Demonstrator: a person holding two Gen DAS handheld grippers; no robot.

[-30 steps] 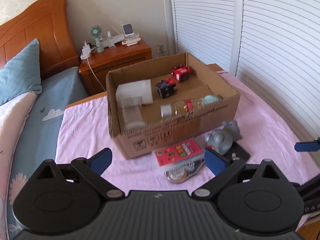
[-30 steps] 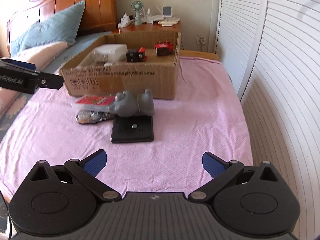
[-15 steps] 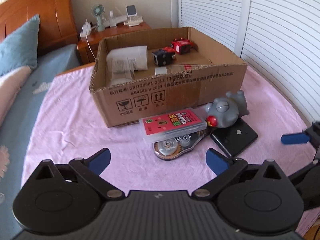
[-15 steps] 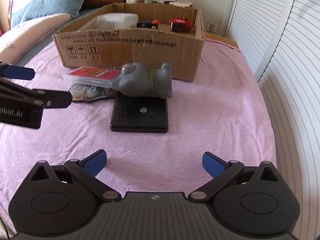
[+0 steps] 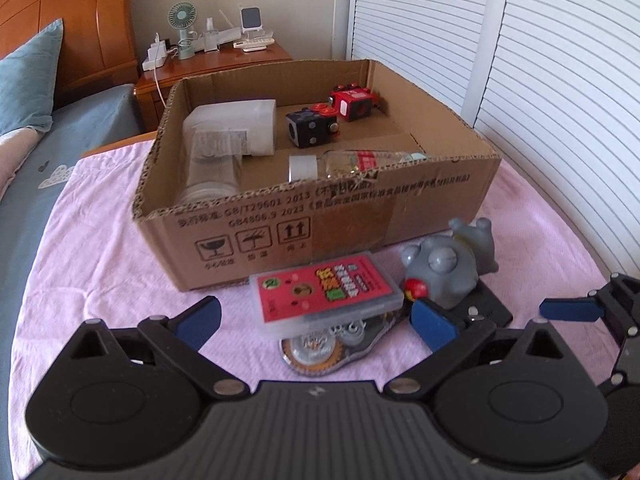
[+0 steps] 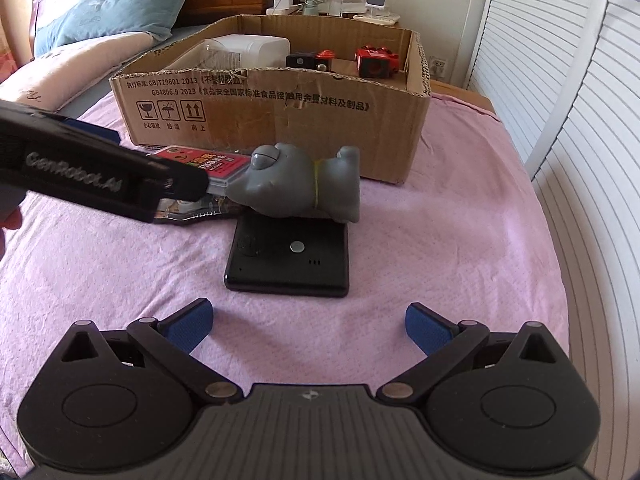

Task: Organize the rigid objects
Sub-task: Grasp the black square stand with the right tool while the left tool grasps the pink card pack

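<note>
Tools spread: left tool (image 5: 316, 322) flanks card case (image 5: 326, 292) (red); right tool (image 6: 308, 326) empty.

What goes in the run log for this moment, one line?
left tongs: open, at red card case | right tongs: open, facing black device | grey toy: on device | cardboard box: part-filled

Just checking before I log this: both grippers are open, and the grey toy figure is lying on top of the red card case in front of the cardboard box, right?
Not quite. The grey toy figure lies on the black flat device, not the red card case, which sits beside it; the right wrist view shows this. Both the left gripper and right gripper are open, in front of the cardboard box.
</note>
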